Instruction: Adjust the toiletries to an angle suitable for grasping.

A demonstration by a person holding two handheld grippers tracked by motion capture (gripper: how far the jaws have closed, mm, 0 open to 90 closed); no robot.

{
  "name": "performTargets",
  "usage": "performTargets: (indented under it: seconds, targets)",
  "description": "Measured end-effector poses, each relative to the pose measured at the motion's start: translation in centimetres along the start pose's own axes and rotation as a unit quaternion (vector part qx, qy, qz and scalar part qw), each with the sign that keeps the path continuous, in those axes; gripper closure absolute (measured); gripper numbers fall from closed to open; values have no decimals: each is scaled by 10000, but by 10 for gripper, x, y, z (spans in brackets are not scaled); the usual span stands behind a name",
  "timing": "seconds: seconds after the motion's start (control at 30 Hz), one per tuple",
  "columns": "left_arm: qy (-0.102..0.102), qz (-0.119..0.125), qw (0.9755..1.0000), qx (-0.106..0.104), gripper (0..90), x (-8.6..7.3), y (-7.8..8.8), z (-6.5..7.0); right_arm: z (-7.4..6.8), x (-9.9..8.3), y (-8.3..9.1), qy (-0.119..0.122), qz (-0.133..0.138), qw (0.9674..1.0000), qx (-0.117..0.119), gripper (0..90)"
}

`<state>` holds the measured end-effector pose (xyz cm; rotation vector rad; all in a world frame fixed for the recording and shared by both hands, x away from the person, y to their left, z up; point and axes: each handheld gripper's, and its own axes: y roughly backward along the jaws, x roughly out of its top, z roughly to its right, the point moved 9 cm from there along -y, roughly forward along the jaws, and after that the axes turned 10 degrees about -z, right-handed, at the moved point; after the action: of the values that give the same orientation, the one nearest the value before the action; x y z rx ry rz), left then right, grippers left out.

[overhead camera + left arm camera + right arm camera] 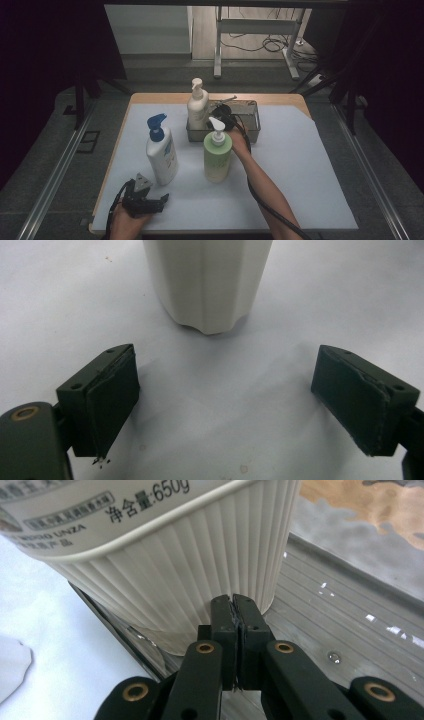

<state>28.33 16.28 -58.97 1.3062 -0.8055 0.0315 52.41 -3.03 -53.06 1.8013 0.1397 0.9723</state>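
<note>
High view: a desk (320, 200) covered with a white sheet carries 3 pump bottles and a metal tray (252, 131). The tray sits near the far edge of the desk, about midway along it. A cream bottle (197, 107) stands in the tray's left end. In front of the tray, toward the middle of the desk, stands a green bottle (217, 156) with a white pump; to its left, closer to the left edge, stands a white bottle (162, 156) with a blue pump. The right gripper (226, 114) is inside the tray just right of the cream bottle, the person's forearm reaching in from the near edge. The left gripper (161, 202) lies low near the near left corner, its jaws aimed toward the white bottle with the blue pump.

Left gripper view: the left gripper (225, 395) has its jaws spread wide with nothing between them. Ahead, well clear of the jaws, is the base of the white bottle (207, 285) on the white sheet.

Right gripper view: the right gripper (233, 605) has its jaws clenched together, empty, with the tips just beside the ribbed lower wall of the cream bottle (175, 580); whether they touch it I cannot tell. The bottle's label reads "650g" after Chinese characters, and lower down "UNZA". The tray's grooved floor (340, 615) runs off to the right.
</note>
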Motion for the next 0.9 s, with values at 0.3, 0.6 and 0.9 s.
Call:
performTargets:
  seconds: [0.3, 0.6, 0.9]
  targets:
    - [2, 0, 10000, -4, 117, 0, 0, 0, 9, 9, -2, -144, 14, 9998, -161, 896]
    - [1, 0, 10000, -2, 117, 0, 0, 0, 5, 11, -11, -151, -26, 9998, -101, 896]
    - [-1, -4, 10000, -7, 116, 0, 0, 0, 2, 14, -12, -133, -13, 9999, -6, 898]
